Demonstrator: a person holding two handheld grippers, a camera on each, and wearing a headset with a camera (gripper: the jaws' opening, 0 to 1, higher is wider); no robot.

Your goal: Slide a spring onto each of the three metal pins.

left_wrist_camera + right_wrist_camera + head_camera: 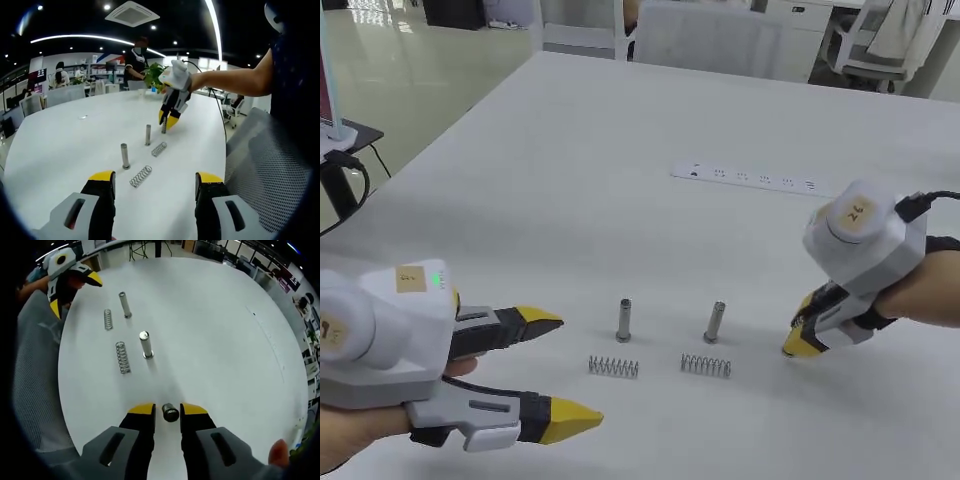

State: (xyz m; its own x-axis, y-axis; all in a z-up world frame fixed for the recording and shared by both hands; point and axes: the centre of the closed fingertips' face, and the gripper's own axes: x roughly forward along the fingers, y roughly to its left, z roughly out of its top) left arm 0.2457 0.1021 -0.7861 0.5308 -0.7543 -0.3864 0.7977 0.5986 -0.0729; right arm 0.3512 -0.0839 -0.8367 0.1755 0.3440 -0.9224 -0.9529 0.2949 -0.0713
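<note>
- White counter (620, 150) carried all the parts.
- Left gripper (575, 366) hovered at the near left, its fingers spread wide and empty. The left spring (613, 367) lay just to their right.
- Right gripper (167, 410) sat at the right, fingers narrowly apart around the third pin (170, 413). Whether they pinched it I could not tell.
- Left pin (624, 320) and middle pin (716, 322) stood upright and bare between the grippers.
- Right spring (706, 366) lay flat just near of the middle pin. The task looked barely started, and the next move called for lifting a spring and threading it down a pin.
</note>
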